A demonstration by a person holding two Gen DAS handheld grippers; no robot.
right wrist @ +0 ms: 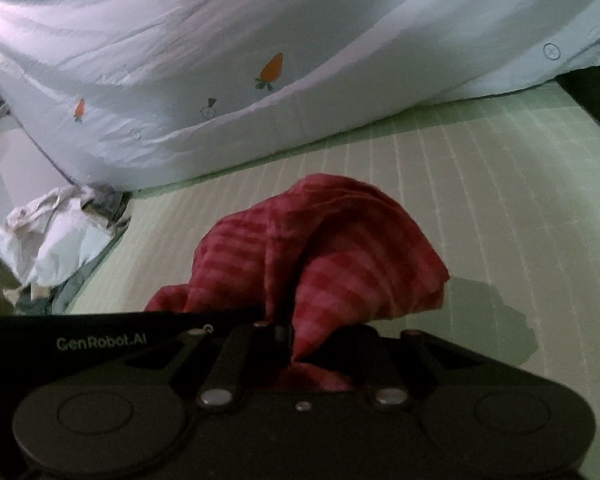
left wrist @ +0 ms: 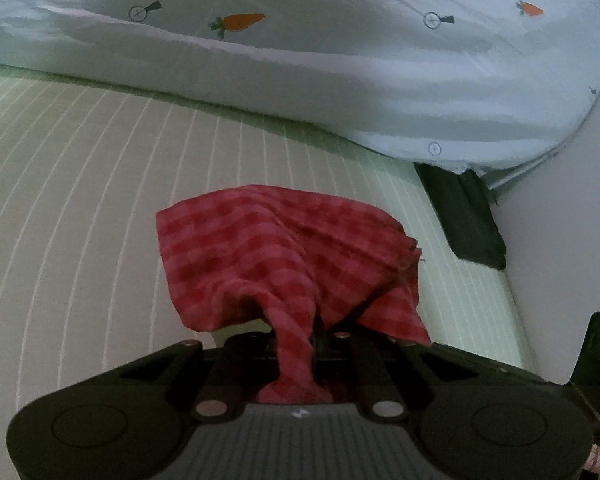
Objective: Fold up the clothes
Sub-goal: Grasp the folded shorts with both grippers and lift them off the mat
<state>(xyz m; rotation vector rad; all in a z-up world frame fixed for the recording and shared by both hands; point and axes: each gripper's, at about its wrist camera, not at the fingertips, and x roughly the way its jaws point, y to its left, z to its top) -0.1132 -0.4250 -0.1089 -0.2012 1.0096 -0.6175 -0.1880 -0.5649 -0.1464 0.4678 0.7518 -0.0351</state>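
A red checked cloth (left wrist: 284, 248) hangs bunched over the pale green striped mattress (left wrist: 80, 200). My left gripper (left wrist: 314, 344) is shut on one part of it, and fabric is pulled down between the closed fingers. In the right wrist view the same red cloth (right wrist: 340, 248) is bunched in front of my right gripper (right wrist: 290, 340), which is shut on another part of it. The left gripper's black body (right wrist: 100, 340) shows at the left of the right wrist view, close beside the right gripper.
A white quilt with carrot prints (left wrist: 340, 60) lies heaped across the far side of the mattress, also in the right wrist view (right wrist: 220, 60). A crumpled pile of white and grey clothes (right wrist: 60, 236) sits at the mattress's left edge. A dark object (left wrist: 468, 216) lies by the right edge.
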